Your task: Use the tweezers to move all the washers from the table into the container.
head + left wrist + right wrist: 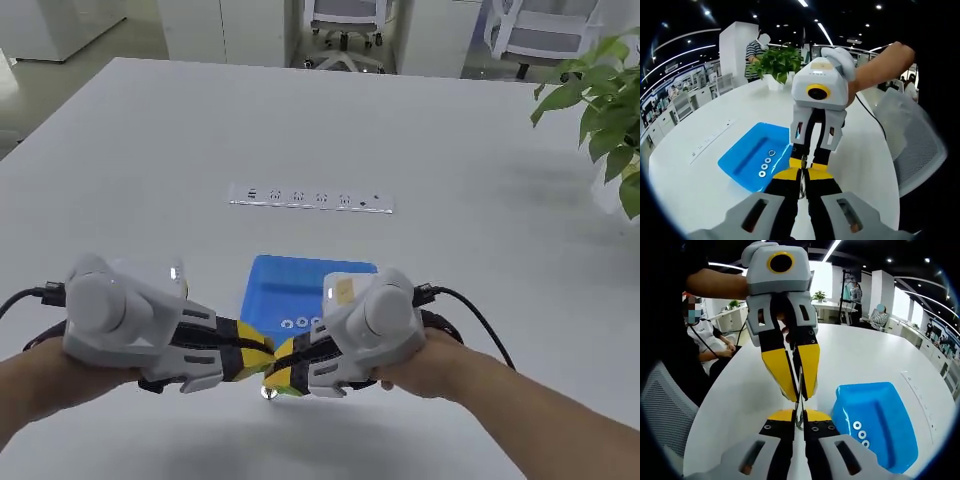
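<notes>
Your left gripper (258, 352) and right gripper (283, 362) met tip to tip, both clamped on the tweezers (799, 407), blocking each other just in front of the container (300, 275). Inside it, the floor behind the washers (288, 323) was bare. Bare table (450, 150) lay open either side and beyond, up to the power strip (310, 198). A plant (605, 90) crowded the far right edge.

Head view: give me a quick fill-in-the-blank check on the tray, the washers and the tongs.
The tray is coloured ___.
The washers lie ___ the tray.
The left gripper and right gripper, tongs tip to tip, both pinch the ___.
Missing: blue; inside; tweezers.
</notes>
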{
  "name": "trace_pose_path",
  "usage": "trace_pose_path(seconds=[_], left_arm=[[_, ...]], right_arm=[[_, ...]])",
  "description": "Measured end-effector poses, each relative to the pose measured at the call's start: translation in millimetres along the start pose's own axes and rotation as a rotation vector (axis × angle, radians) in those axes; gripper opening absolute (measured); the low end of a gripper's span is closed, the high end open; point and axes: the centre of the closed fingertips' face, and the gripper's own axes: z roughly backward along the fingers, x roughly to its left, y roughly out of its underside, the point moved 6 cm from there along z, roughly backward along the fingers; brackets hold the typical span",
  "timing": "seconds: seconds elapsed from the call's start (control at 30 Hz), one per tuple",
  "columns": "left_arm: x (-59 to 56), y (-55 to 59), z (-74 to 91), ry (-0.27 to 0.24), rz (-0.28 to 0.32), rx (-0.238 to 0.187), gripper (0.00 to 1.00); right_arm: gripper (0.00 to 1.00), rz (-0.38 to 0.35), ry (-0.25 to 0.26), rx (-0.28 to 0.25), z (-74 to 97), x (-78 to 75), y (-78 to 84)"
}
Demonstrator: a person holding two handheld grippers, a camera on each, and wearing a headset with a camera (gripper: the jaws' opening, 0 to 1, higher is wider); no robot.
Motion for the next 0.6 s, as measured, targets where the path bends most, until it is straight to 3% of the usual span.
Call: trace_pose_path(seconds=[0.6], left_arm=[[-3.1,1.1,3.1,0.002,0.0,0.006,0.08]], right_arm=[[0.06,0.016,-0.005,0.001,-1.3,3.7,-1.0]])
